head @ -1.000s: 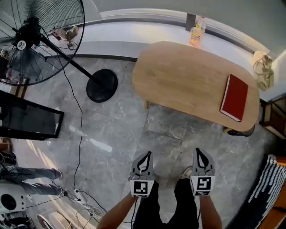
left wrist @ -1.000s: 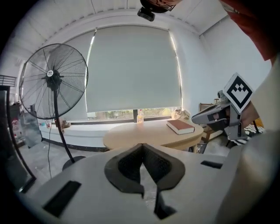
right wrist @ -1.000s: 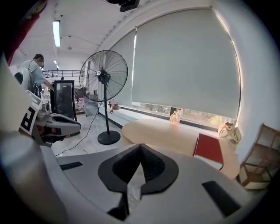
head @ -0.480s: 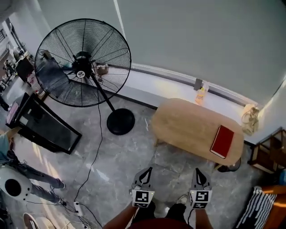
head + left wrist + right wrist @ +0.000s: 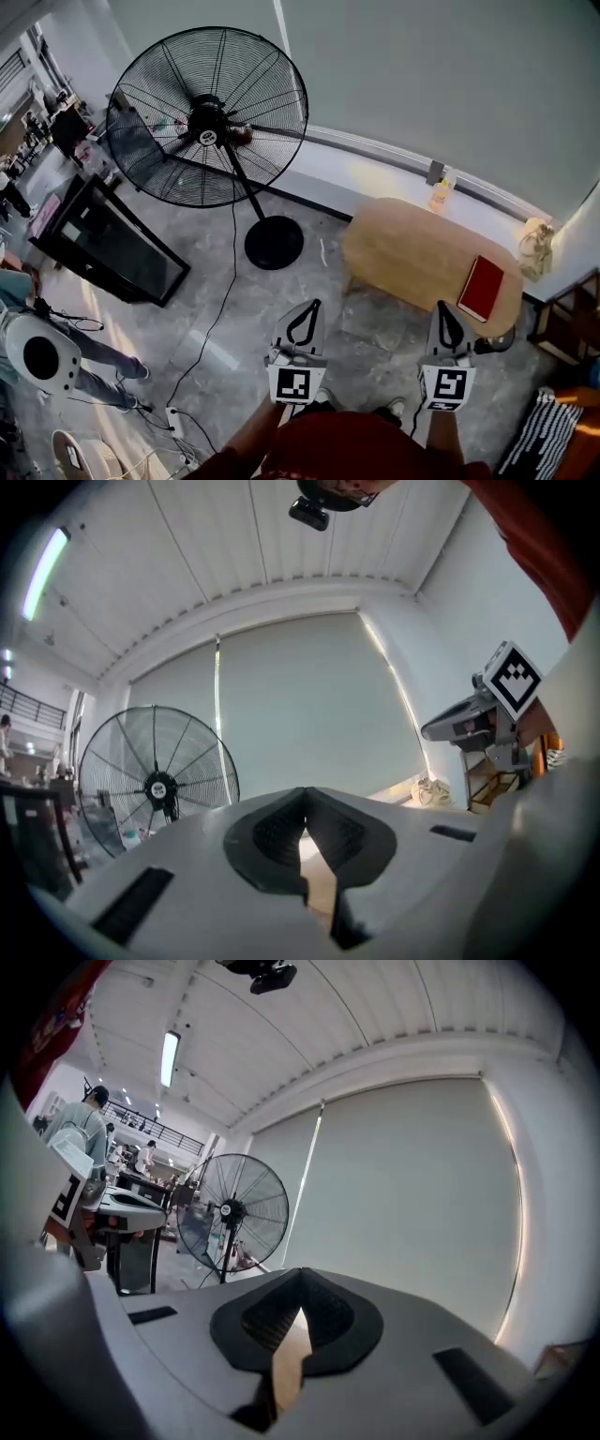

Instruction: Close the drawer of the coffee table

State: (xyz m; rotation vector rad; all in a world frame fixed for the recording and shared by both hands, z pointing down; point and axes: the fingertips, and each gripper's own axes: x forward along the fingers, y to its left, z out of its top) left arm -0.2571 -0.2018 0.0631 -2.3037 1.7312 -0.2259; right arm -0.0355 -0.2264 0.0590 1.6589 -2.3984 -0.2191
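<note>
The light wooden coffee table (image 5: 412,253) stands ahead and to the right in the head view, well beyond both grippers. A red book (image 5: 481,288) lies on its right end. I cannot make out a drawer on the side I see. My left gripper (image 5: 312,306) and right gripper (image 5: 442,307) are held side by side, high above the grey floor, pointing toward the table. Both are shut with nothing between them. In the left gripper view the dark pads (image 5: 281,832) meet at the tip. The right gripper view shows its pads (image 5: 323,1316) likewise closed, and a sliver of table wood shows below the tip.
A big black standing fan (image 5: 208,120) with a round base (image 5: 273,242) stands left of the table, its cable (image 5: 220,309) trailing across the floor. A black screen (image 5: 112,248) is at the left, a yellow bottle (image 5: 439,195) on the ledge, a wooden shelf (image 5: 567,328) at the right.
Both grippers and the view have risen. The table now looks smaller and farther off, and the whole fan has come into view. The jaws stay shut.
</note>
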